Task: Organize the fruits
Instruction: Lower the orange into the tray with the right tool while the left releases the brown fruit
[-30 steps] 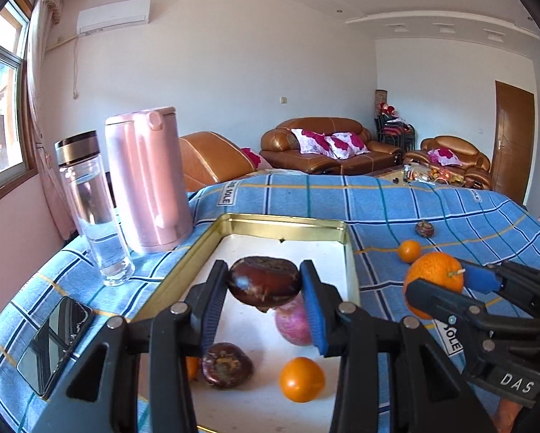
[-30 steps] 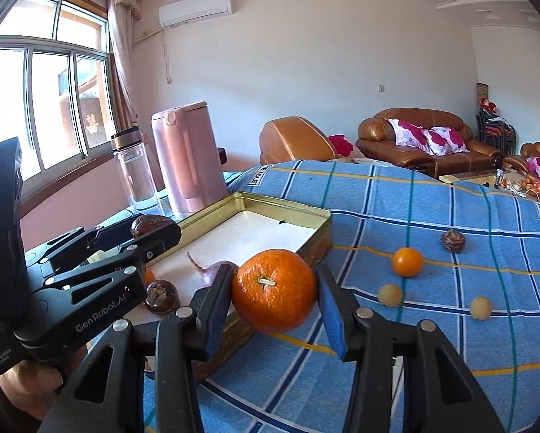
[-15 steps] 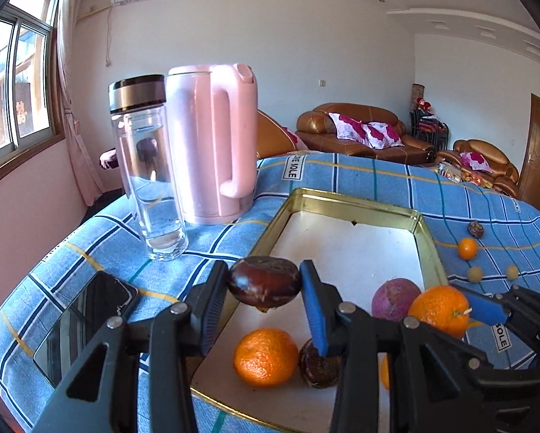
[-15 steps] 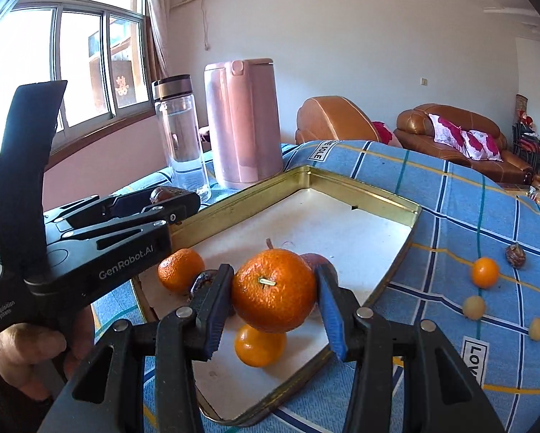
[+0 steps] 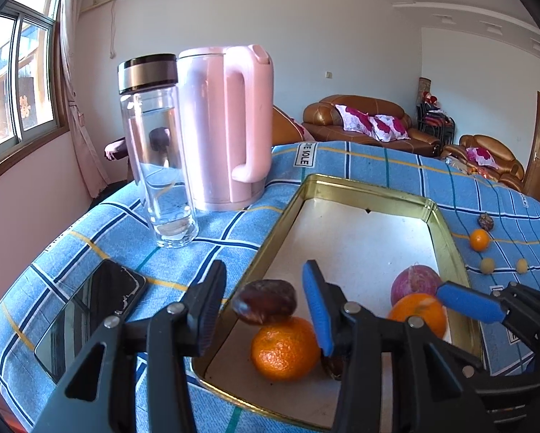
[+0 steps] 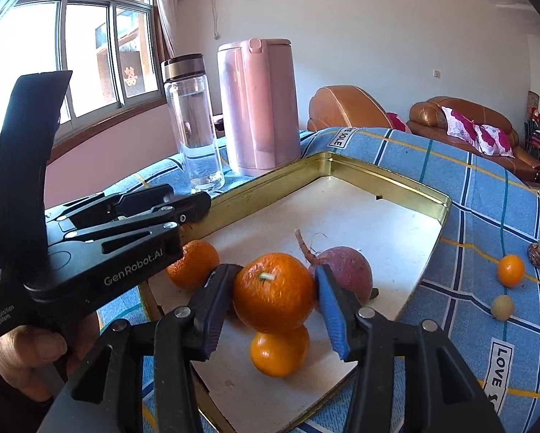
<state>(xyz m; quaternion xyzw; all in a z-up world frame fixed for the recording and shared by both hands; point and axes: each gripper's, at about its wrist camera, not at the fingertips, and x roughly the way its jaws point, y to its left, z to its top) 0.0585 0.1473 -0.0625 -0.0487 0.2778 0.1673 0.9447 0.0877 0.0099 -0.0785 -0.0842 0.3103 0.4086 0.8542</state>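
Note:
A gold-rimmed tray (image 5: 446, 231) (image 6: 385, 176) sits on the blue checked cloth. My left gripper (image 5: 264, 305) has opened; the dark brown fruit (image 5: 264, 306) sits between its spread fingers, apart from both pads, over an orange (image 5: 286, 348) at the tray's near-left corner. My right gripper (image 6: 273, 297) has its fingers opened beside a large orange (image 6: 273, 292), just above a smaller orange (image 6: 279, 351) in the tray. A purple root (image 6: 345, 274) (image 5: 416, 285) lies behind it. Another orange (image 6: 192, 263) lies left.
A pink kettle (image 5: 226, 126) and a glass water bottle (image 5: 159, 151) stand left of the tray. A phone (image 5: 89, 310) lies on the cloth at near left. A small orange (image 6: 510, 270), a brown fruit (image 6: 536, 252) and pale round fruits (image 6: 501, 306) lie on the cloth at right.
Both grippers moved down and forward over the tray's near end, and both have opened their fingers around their fruit. The brown fruit has dropped lower between the left fingers.

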